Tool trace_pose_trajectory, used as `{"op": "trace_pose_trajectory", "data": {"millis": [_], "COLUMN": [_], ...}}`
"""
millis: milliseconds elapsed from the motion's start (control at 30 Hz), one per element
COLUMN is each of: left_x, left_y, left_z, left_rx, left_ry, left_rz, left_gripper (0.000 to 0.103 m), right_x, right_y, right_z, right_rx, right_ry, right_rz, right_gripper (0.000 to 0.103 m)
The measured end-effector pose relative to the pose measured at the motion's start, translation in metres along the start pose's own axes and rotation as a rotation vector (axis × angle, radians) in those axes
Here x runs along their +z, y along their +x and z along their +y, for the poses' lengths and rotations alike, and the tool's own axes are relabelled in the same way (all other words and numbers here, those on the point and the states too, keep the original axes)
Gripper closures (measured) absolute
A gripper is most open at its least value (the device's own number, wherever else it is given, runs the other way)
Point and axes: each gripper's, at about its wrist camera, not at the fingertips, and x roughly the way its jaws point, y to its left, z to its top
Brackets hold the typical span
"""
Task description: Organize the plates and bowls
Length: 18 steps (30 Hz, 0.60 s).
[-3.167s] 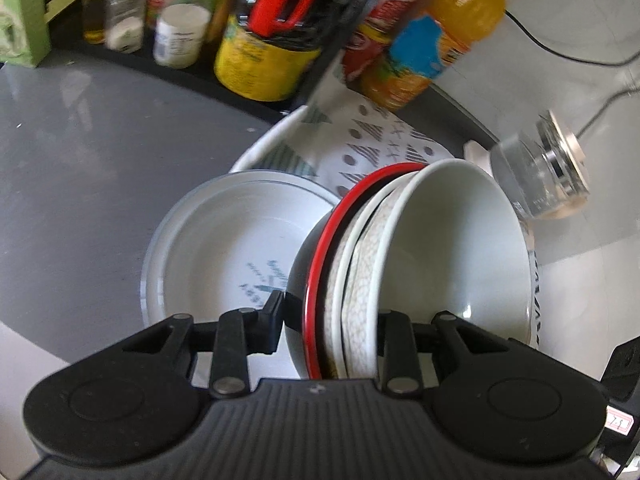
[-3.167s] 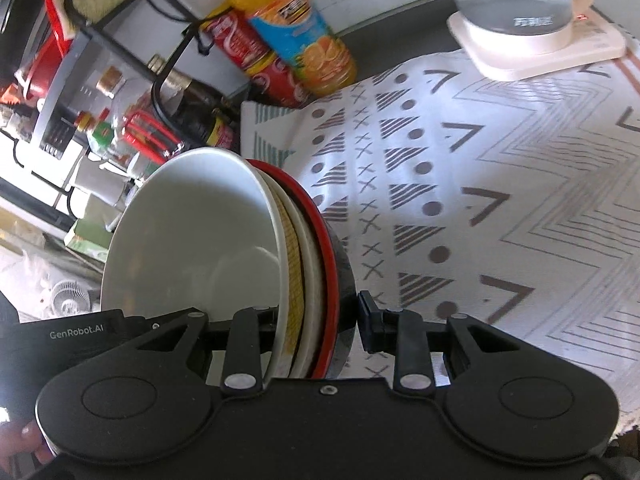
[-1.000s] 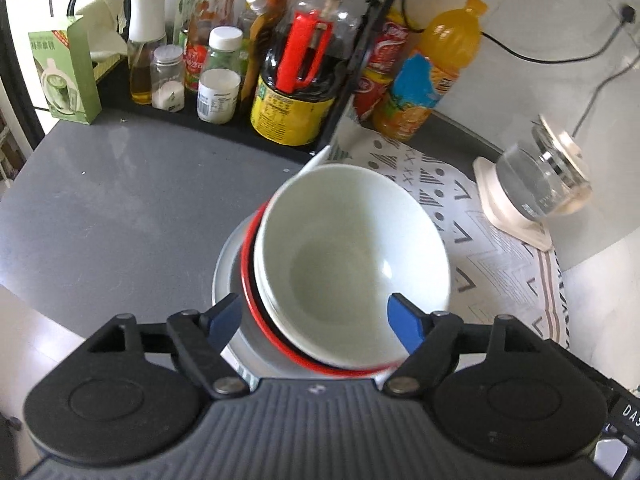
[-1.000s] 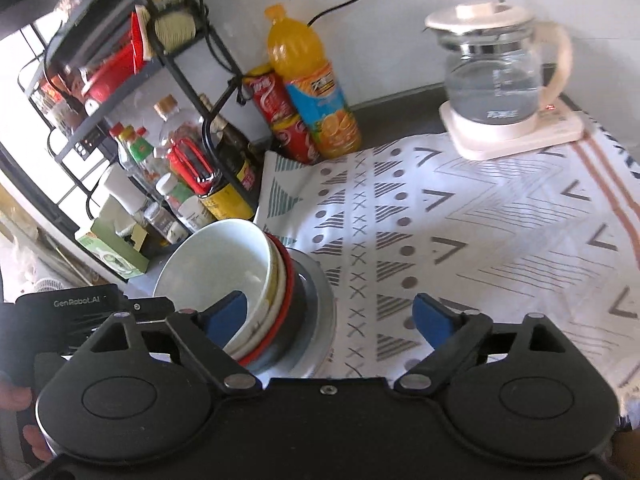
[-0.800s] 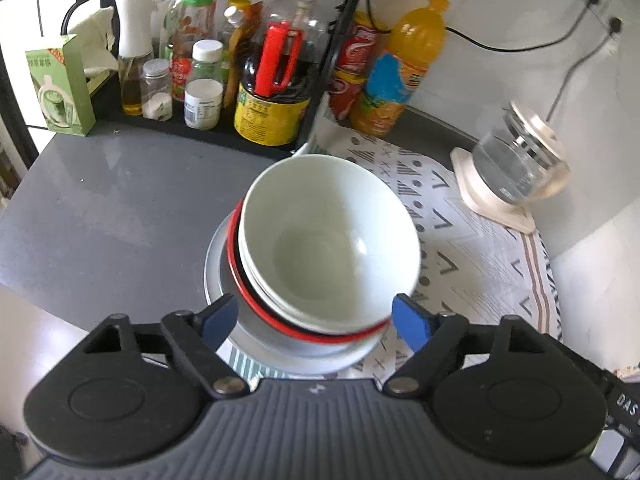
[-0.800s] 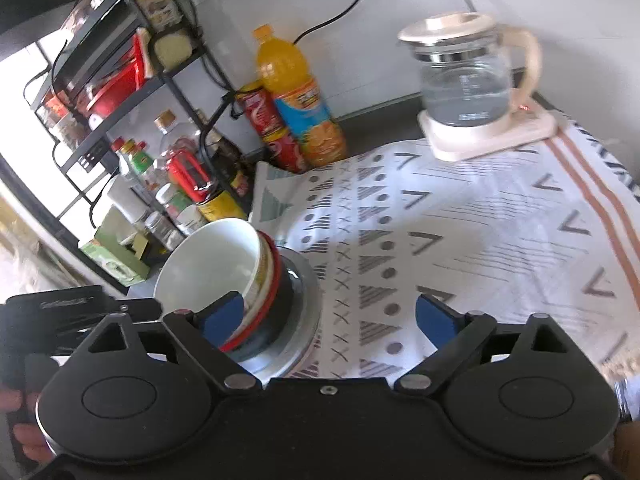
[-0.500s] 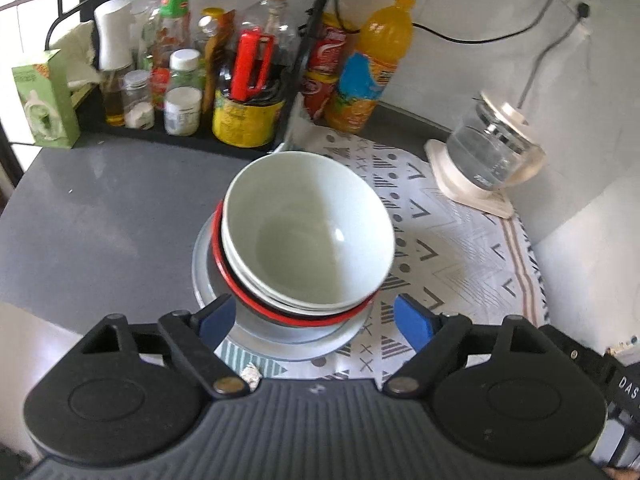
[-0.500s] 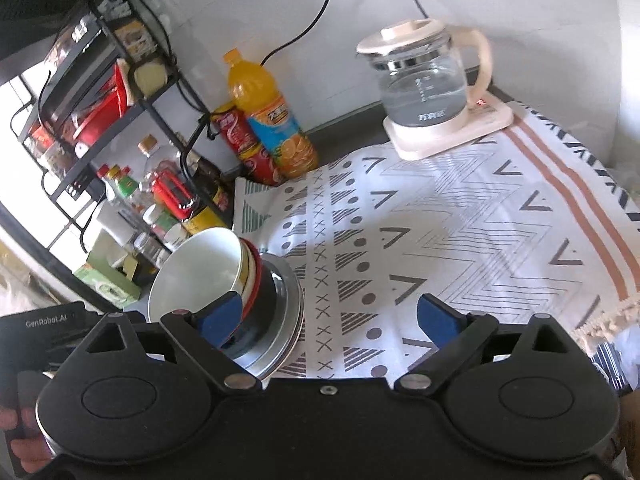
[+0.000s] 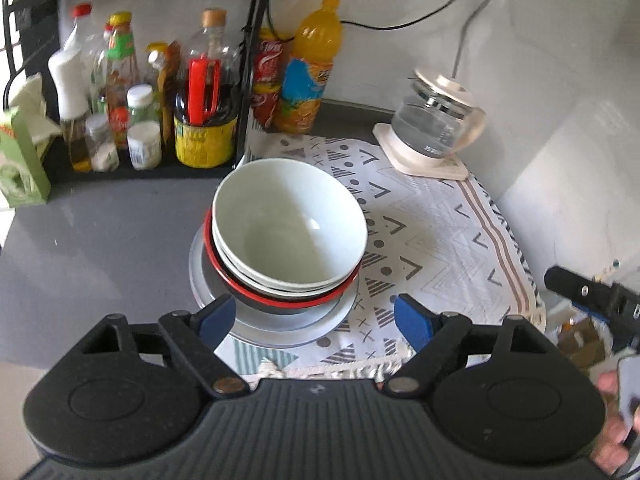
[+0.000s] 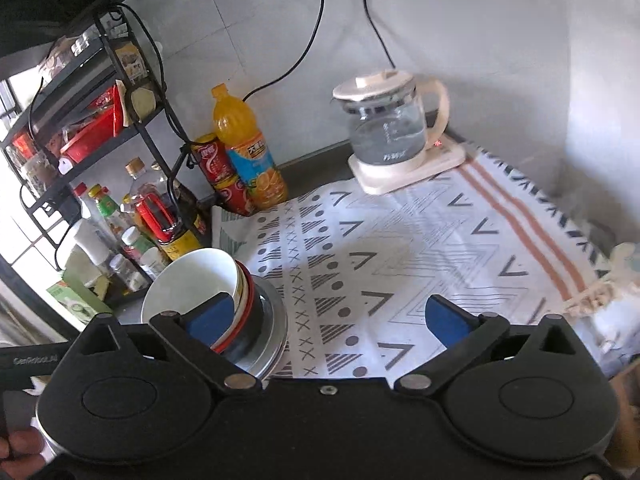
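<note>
A stack of bowls stands on a grey plate point(image 9: 276, 330) at the left edge of the patterned cloth. A white bowl point(image 9: 288, 224) is on top, with a red-rimmed black bowl point(image 9: 280, 300) under it. The same white bowl point(image 10: 188, 284) and grey plate point(image 10: 276, 336) show low on the left in the right wrist view. My left gripper point(image 9: 316, 316) hangs open above and in front of the stack, touching nothing. My right gripper point(image 10: 328, 320) is drawn back to the right of the stack; its jaws are opening, with nothing between them.
A black rack point(image 9: 132, 164) of bottles and jars stands behind the stack. An orange drink bottle point(image 9: 308, 72) and red cans point(image 9: 268, 80) lean at the wall. A glass kettle point(image 9: 436, 124) sits on its base at the back right. Grey counter point(image 9: 100, 236) lies to the left.
Both grippers let go of the tilted bowl stack, which now rests on the grey plate. Both have pulled back and up, so the stack looks smaller; the right jaws have spread wider.
</note>
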Motion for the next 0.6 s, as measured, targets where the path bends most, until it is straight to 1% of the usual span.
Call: {"op": "trace_pose_trajectory", "data": {"millis": [267,433,600], "left_x": [-0.018,-0.028,-0.037], "left_y": [-0.023,-0.037,-0.053], "left_z": [0.017,0.026,0.032], "left_rx": [-0.024,-0.036,-0.039], "left_ry": [0.04,0.054,0.071], "left_rz": [-0.017,-0.03,-0.035], "left_gripper": [0.018,0.018,0.018], "right_x": [-0.023,-0.038,-0.048], "right_y": [-0.03,-0.045,-0.058], "right_z": [0.026,0.035,0.045], "right_rx": [-0.057,-0.07,-0.076], "right_ry": [-0.008,-0.009,-0.021], "right_rz": [-0.035,-0.045,-0.035], "right_gripper": [0.0,0.0,0.0]}}
